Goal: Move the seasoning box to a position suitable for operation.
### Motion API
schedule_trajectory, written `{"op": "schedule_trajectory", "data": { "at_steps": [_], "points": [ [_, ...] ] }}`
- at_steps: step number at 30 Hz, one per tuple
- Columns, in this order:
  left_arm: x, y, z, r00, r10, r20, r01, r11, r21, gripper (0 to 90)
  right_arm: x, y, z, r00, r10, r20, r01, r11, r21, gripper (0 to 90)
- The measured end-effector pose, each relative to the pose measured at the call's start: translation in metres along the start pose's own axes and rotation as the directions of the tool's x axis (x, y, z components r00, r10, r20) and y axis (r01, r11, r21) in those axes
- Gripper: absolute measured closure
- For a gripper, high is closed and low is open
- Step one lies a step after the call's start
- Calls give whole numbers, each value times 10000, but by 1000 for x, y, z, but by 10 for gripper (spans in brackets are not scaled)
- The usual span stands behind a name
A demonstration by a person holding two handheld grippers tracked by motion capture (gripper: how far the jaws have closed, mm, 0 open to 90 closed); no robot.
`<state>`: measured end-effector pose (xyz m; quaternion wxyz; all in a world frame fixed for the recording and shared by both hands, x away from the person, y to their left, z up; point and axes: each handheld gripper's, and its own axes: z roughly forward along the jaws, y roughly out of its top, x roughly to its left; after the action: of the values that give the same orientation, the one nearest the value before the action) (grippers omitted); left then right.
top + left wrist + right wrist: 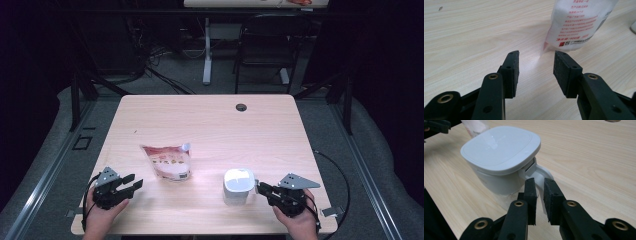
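At the near edge of the table (210,112), my right gripper (539,182) has its jaws drawn in close around the handle (541,176) of the white lidded container (238,185). The pads sit on either side of that thin loop, and I judge them pressing on it, since the handle is the one part slim enough to take hold of and it steadies the container for whatever comes next. The container stands upright just in front of that hand, lid (501,148) down.

My left gripper (536,58) rests low near the table's left front corner, its jaws well apart with nothing between them, only bare wood. I keep it spread and aimed at the bag (579,22) so it can go in when needed.

Farther out, the bag lies flat near the middle of the table, to the left of the container and apart from it.
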<state>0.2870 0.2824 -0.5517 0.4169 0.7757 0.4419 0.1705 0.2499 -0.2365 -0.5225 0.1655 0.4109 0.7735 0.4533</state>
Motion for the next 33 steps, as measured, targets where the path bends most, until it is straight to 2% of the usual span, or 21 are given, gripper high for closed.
{"op": "schedule_trajectory", "data": {
  "at_steps": [7,15,18,25,30,33],
  "points": [
    [-1,0,0,10000,-3,19,3,10000,2,561,-2,5,-2,9993,121,358,-114,9997,-208,900],
    [-1,0,0,10000,27,9,-27,10000,20,562,0,16,-2,9992,290,272,-278,9986,-448,900],
    [-1,0,1,10000,33,7,-33,10000,20,562,3,20,-1,9992,194,363,-177,9988,-459,900],
    [-1,1,1,10000,73,21,-73,10000,51,562,6,28,-1,9980,389,493,-359,9976,-599,900],
    [-1,1,1,10000,91,-11,-91,9999,49,562,8,33,-2,9975,588,380,-555,9951,-817,900],
    [-1,1,1,10000,62,-8,-62,10000,38,562,10,34,0,9980,514,364,-486,9960,-755,900]
  ]
}}
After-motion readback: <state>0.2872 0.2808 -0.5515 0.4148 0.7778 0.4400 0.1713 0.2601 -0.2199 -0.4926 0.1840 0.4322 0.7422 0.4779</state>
